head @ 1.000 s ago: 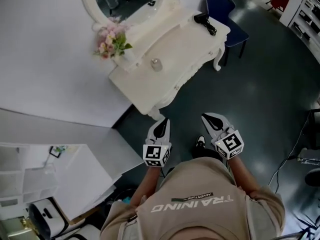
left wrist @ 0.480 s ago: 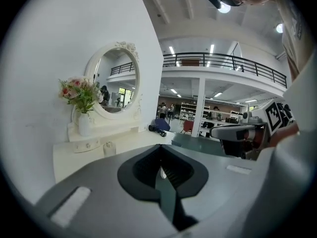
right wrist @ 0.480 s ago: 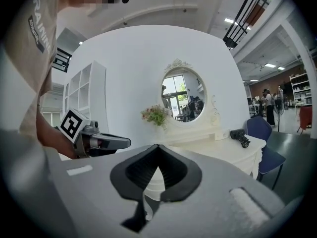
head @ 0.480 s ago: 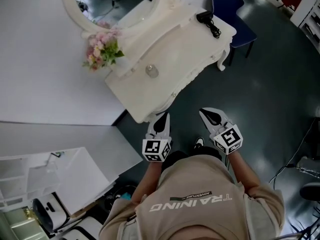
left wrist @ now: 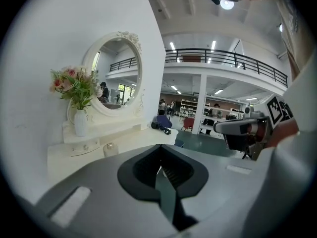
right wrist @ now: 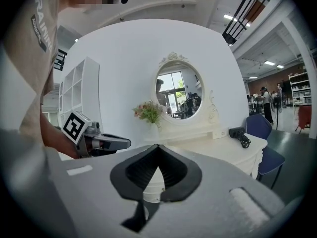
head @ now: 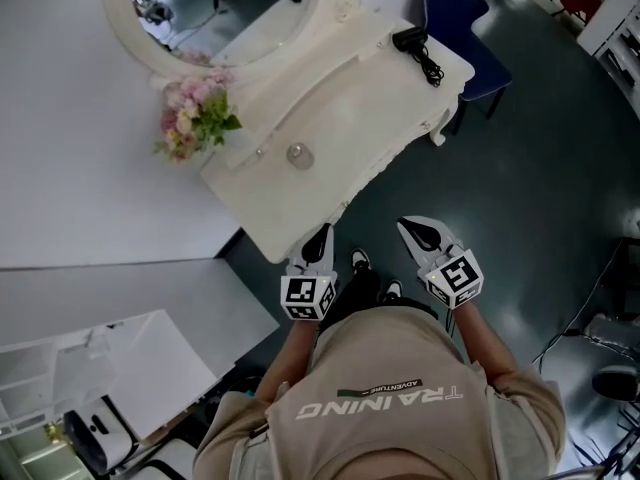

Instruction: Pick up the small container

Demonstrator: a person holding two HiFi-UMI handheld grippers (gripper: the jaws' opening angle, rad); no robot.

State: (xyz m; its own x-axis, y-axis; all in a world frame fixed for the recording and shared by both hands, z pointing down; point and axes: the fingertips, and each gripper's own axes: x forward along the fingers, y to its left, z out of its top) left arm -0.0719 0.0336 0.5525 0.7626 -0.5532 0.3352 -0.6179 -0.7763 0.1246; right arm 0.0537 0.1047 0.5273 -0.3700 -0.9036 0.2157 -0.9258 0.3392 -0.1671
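Here left gripper (head: 322, 236) and right gripper (head: 412, 228): jaws together, nothing between, both short of surface (head: 370, 98) front edge. Small container (head: 298, 154) stands toward surface left end.

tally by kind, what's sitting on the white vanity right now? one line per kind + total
small container: 1
vase of flowers: 1
black hair dryer: 1
round mirror: 1
total: 4
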